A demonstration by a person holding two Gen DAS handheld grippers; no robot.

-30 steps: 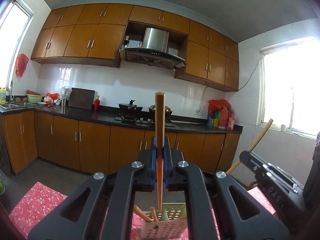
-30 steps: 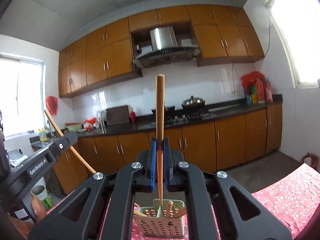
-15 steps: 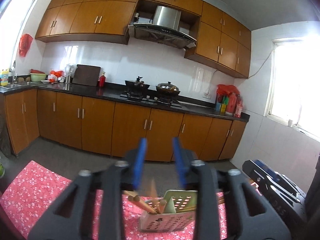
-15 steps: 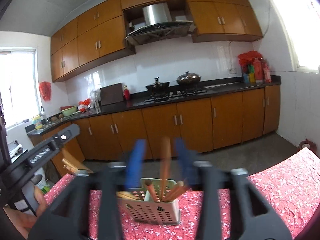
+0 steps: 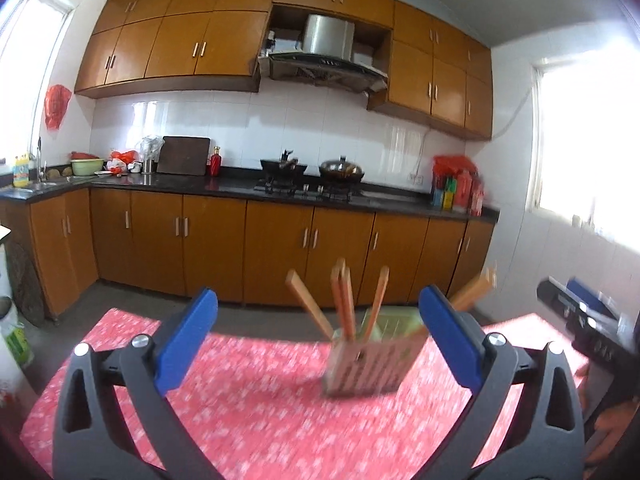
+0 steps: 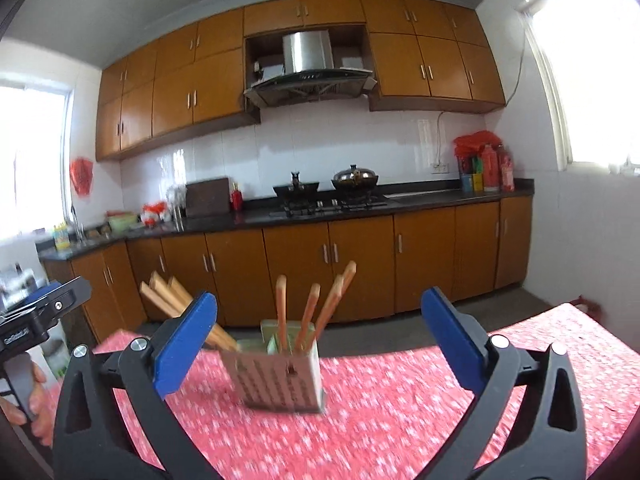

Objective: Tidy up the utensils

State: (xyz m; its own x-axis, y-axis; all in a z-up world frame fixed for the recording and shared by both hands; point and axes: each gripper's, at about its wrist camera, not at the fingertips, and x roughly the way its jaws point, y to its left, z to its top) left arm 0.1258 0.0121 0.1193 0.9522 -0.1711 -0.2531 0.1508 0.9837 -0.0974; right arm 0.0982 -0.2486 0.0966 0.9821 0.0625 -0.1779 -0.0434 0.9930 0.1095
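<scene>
Right now both the left tongs and right tongs gape wide, gripping nothing; the chopsticks stand in the perforated holder on the red-clothed desk.

Matt wooden chopsticks, pale perforated plastic holder, red flowered cloth tablecloth, matt black plastic grippers with blue pads, glossy wooden cabinets, shiny steel hood

The perforated utensil holder stands on the tablecloth, chopsticks inside it, with the kitchen counter well behind it.
</scene>
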